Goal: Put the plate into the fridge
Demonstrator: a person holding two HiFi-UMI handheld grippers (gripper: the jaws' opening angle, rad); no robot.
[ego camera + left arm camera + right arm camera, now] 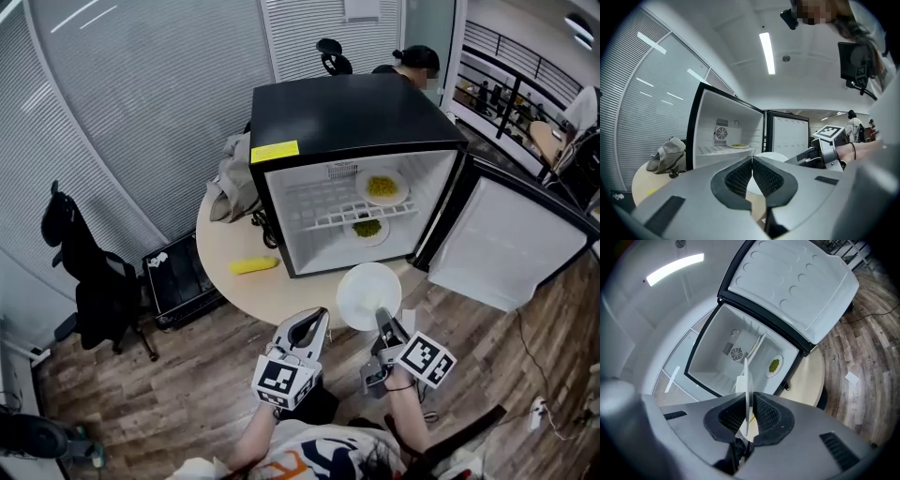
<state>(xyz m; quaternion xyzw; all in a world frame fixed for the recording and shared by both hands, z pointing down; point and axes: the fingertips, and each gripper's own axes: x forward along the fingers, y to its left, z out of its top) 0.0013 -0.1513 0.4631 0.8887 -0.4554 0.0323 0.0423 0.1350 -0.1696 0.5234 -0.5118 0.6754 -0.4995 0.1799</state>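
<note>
An empty white plate (pixel 367 292) hangs over the round table's front edge, with my right gripper (pixel 383 319) shut on its near rim. In the right gripper view the plate (pixel 746 378) stands edge-on between the pads (pixel 765 412), facing the open black fridge (pixel 740 341). The fridge (pixel 352 122) stands on the table with its door (pixel 506 242) swung out to the right. My left gripper (pixel 320 317) is shut and empty, just left of the plate; its pads (pixel 740 177) touch each other.
Inside the fridge, a plate of yellow food (pixel 382 187) sits on the wire shelf and a plate of green food (pixel 367 229) on the floor below. A yellow object (pixel 254 265) and grey cloth (pixel 231 176) lie on the table (pixel 220 244). A black chair (pixel 89 272) stands left.
</note>
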